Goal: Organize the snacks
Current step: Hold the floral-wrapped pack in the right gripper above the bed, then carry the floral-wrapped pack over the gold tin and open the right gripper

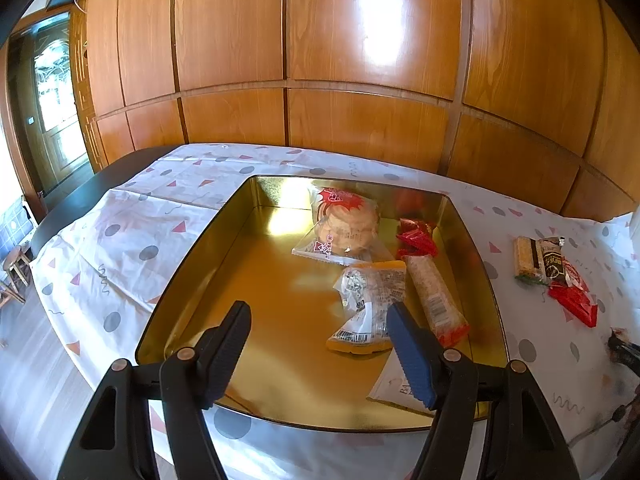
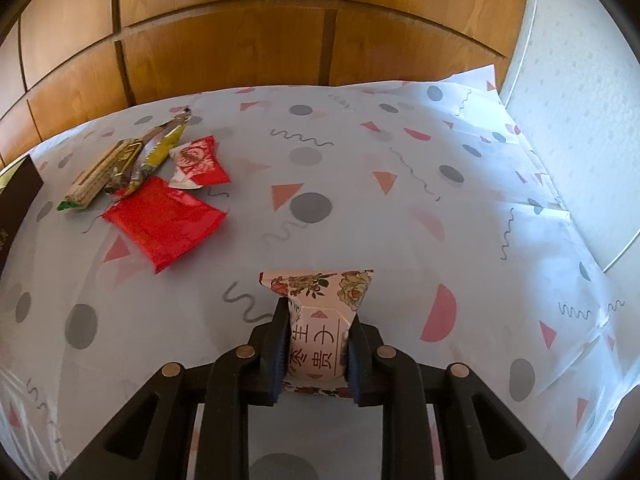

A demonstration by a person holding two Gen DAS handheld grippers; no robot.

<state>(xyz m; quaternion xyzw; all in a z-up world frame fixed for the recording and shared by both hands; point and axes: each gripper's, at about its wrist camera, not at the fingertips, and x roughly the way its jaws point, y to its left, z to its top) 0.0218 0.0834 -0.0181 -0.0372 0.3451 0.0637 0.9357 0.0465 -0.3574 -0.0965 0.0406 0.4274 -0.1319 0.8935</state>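
Gold metal lines the open tin [image 1: 192, 264], which is set on a patterned cloth [image 1: 120, 240] over a table backed by wood panelling [image 1: 360, 40]. The left gripper [image 1: 320, 344] is held over the tin's near edge with its jaws spread wide and nothing between them.

Inside the tin, toward its right half, several snacks are gathered. A round cookie pack [image 1: 344, 224] lies at the far side, with a red wrapper [image 1: 416, 238] just to its right. Nearer, a crumpled clear-and-orange pack [image 1: 368, 304] lies beside a long cereal bar [image 1: 434, 300], the two touching or nearly so. A white packet [image 1: 390, 390] is seen at the near right corner, partly hidden behind the gripper's right finger.

In the right wrist view, the right gripper [image 2: 318, 354] is clamped on a floral packet [image 2: 320, 320] printed with characters, held close above the cloth [image 2: 400, 200]; whether it touches the cloth cannot be told.

To the far left of that gripper, more snacks are left on the cloth: a wafer bar [image 2: 100, 176], a yellow-brown pack [image 2: 156, 152] just beside it, a red-and-white wrapper [image 2: 198, 164], and a red packet [image 2: 164, 222] nearest. The tin's dark corner [image 2: 18, 196] is visible at the left edge.
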